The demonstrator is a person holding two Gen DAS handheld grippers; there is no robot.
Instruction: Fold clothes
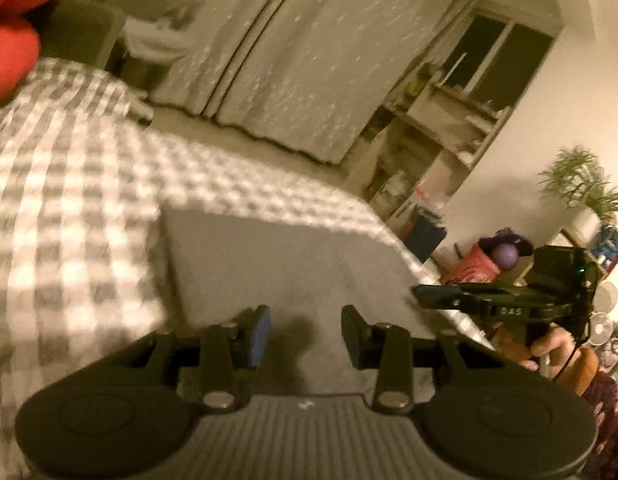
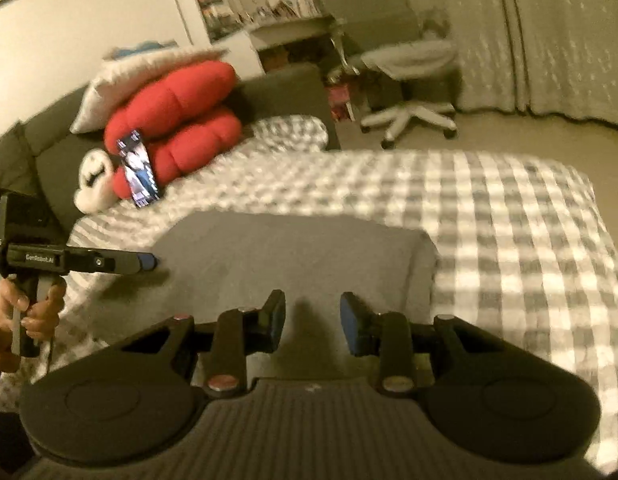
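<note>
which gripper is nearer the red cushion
Left. The left gripper sits at the grey cloth's edge, just below the red cushion; the right gripper is farther across the cloth.

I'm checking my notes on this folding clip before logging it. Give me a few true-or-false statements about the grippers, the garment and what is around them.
1. The flat grey folded garment lies on the grey-and-white checked bedspread. True.
2. The left hand-held gripper is clamped on the garment. False: its jaws stand apart, with nothing between them.
3. The right hand-held gripper is open. True.
4. A blue plush toy sits by the pillow. False: the puffy plush cushion is red.
5. A white swivel office chair stands on the floor beyond the bed. True.
</note>
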